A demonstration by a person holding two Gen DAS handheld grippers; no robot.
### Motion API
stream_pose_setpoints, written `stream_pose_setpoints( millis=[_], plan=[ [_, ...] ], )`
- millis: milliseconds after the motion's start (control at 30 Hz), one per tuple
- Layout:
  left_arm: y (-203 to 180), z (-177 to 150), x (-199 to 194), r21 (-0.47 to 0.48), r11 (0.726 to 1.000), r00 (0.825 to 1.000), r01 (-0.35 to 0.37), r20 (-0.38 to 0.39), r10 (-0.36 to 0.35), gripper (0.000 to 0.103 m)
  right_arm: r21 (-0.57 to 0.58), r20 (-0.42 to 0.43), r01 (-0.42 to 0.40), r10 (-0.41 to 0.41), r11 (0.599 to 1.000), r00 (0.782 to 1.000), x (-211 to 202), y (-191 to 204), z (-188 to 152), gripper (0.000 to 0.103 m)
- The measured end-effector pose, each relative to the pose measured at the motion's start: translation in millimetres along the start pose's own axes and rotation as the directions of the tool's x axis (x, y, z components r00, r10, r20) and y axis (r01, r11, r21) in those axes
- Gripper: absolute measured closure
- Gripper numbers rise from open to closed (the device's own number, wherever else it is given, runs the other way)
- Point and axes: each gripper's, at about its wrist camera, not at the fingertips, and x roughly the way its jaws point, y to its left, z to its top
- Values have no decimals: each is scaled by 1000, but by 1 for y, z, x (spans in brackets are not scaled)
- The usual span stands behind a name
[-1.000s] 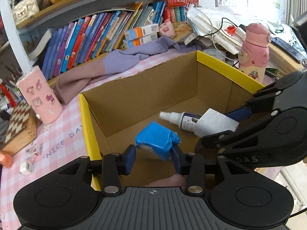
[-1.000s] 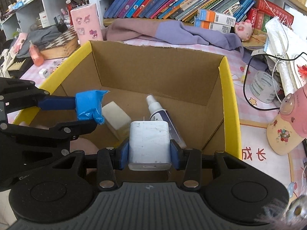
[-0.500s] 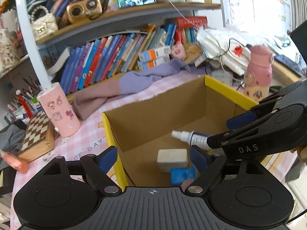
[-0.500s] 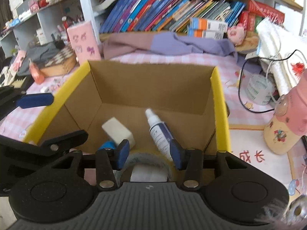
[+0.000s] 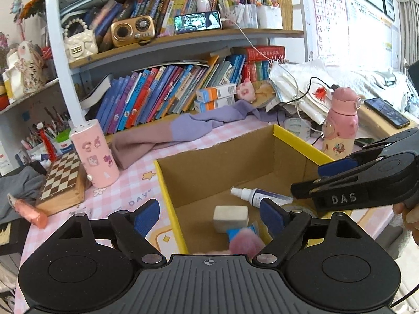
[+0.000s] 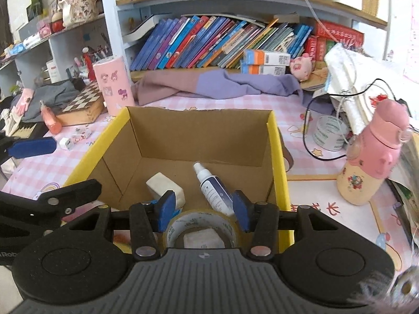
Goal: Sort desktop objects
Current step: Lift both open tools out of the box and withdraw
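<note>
We have both grippers over the near end of the cardboard box [image 6: 275, 144], which sits on the pink checked counter [image 6: 301, 104]. The left gripper [image 5: 209, 213] has its jaws spread wide with nothing between them; the right gripper [image 6: 201, 208] has its jaws partly apart and easing wider, and though the tape roll [image 6: 201, 225] shows between them in the right wrist view, it lies below in the box and the pads do not press on it. Already in the box are a white block [image 5: 230, 216], a spray bottle [image 6: 213, 188], a blue-wrapped item [image 5: 239, 233], the tape roll and a pale flat object [image 6: 201, 239] seen through its hole. Still out on the counter are a pink patterned tube [image 5: 93, 154], a chessboard case [image 5: 62, 180], a small charger [image 6: 65, 144], some dice [image 6: 82, 134], a pink bottle [image 5: 340, 125] and a purple cloth [image 6: 209, 83], so by our reckoning sorting is only partly done. The near box corner is hidden behind our gripper bodies, and a blurred pink shape [image 5: 244, 243] by the left jaws is too soft to identify.
</note>
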Motion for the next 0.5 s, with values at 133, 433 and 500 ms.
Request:
stream_pose_setpoints(
  millis=[133,433,500],
  plan=[
    [6,-11,-16,-24,1000,1000,8,1,-8,17,26,32,37,-38,999,999,-16,4,-9,57],
    [17,-40,-48,-43,998,998,51,-19,-51,17,48,17,99,-100,994,995,-47,27,-41,57],
    [21,-47,-55,-42,997,998,61,-26,-62,17,58,6,109,-110,992,994,-53,34,-49,57]
  ],
)
